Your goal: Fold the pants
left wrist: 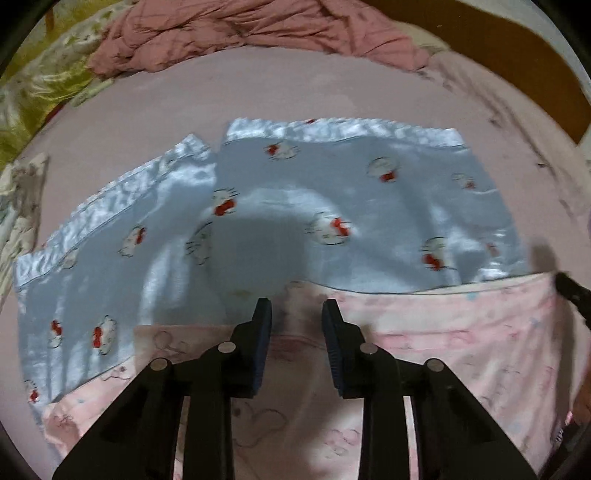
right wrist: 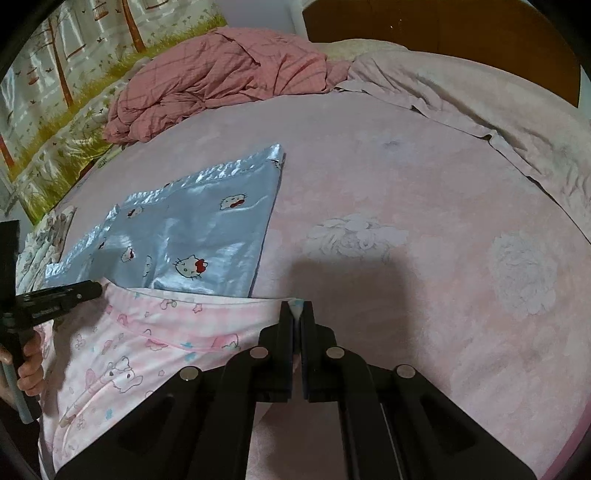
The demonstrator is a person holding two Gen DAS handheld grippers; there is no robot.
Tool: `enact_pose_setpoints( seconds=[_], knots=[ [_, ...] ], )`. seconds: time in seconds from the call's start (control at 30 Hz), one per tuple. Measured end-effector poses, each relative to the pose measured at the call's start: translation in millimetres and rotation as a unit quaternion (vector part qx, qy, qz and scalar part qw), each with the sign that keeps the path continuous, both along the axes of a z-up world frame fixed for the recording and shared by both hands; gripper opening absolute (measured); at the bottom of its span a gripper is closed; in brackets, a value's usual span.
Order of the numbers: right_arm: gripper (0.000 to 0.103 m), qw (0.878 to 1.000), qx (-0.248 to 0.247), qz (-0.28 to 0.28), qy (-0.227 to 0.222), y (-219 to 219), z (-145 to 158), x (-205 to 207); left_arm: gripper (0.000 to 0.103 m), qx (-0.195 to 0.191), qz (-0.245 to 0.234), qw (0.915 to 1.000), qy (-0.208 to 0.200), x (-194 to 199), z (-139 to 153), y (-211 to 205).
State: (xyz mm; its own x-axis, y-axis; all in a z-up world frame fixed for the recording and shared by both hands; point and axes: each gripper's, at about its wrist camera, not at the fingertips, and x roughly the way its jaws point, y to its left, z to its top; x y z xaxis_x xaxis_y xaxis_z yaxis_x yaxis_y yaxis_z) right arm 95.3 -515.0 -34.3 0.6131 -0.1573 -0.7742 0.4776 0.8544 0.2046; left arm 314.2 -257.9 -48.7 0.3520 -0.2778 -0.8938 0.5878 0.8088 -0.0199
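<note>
Pink cartoon-print pants lie at the near edge of the bed, overlapping blue satin pants with a cat print that lie flat beyond them. My right gripper is shut on the pink pants' top corner, holding it slightly raised; its tip also shows at the right edge of the left wrist view. My left gripper hovers open over the pink pants' upper edge. Nothing is pressed between its blue pads.
A pink floral bedsheet covers the bed. A crumpled dusty-pink quilt lies at the far side, below a brown headboard. A tree-print curtain hangs at the left. A hand grips the left tool's handle.
</note>
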Motion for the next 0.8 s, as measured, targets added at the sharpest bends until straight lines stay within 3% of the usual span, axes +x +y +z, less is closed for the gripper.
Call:
enact_pose_setpoints(
  seconds=[0.03, 0.07, 0.1, 0.2, 0.37, 0.43, 0.53, 0.63, 0.8],
  knots=[
    [0.002, 1.000, -0.001, 0.001, -0.001, 1, 0, 0, 0.020, 0.001, 0.013, 0.9999, 0.004, 4, -2, 1],
    [0.002, 1.000, -0.002, 0.003, -0.001, 2, 0, 1, 0.005, -0.006, 0.024, 0.9997, 0.003, 7, -3, 4],
    [0.002, 1.000, -0.005, 0.005, 0.001, 4, 0, 1, 0.002, -0.009, 0.030, 0.9995, -0.002, 9, -2, 6],
    [0.002, 1.000, 0.000, 0.015, -0.006, 7, 0, 1, 0.002, -0.015, 0.037, 0.9982, -0.045, 7, 7, 10],
    [0.002, 0.994, 0.024, 0.035, -0.102, 13, 20, -9, 0.002, -0.041, 0.091, 0.9892, -0.107, 16, 36, 23],
    [0.002, 0.991, 0.028, 0.041, -0.121, 17, 23, -5, 0.002, -0.036, 0.112, 0.9853, -0.123, 25, 39, 24],
    [0.002, 0.993, 0.013, 0.036, -0.115, 22, 16, 12, 0.002, -0.012, 0.123, 0.9835, -0.132, 38, 35, 20],
    [0.002, 0.996, 0.024, 0.034, -0.080, 22, -3, 36, 0.002, 0.027, 0.129, 0.9809, -0.143, 47, 21, 13],
    [0.003, 0.998, 0.018, 0.033, -0.040, 25, -24, 53, 0.006, 0.046, 0.134, 0.9805, -0.137, 53, 9, 13]
  ],
)
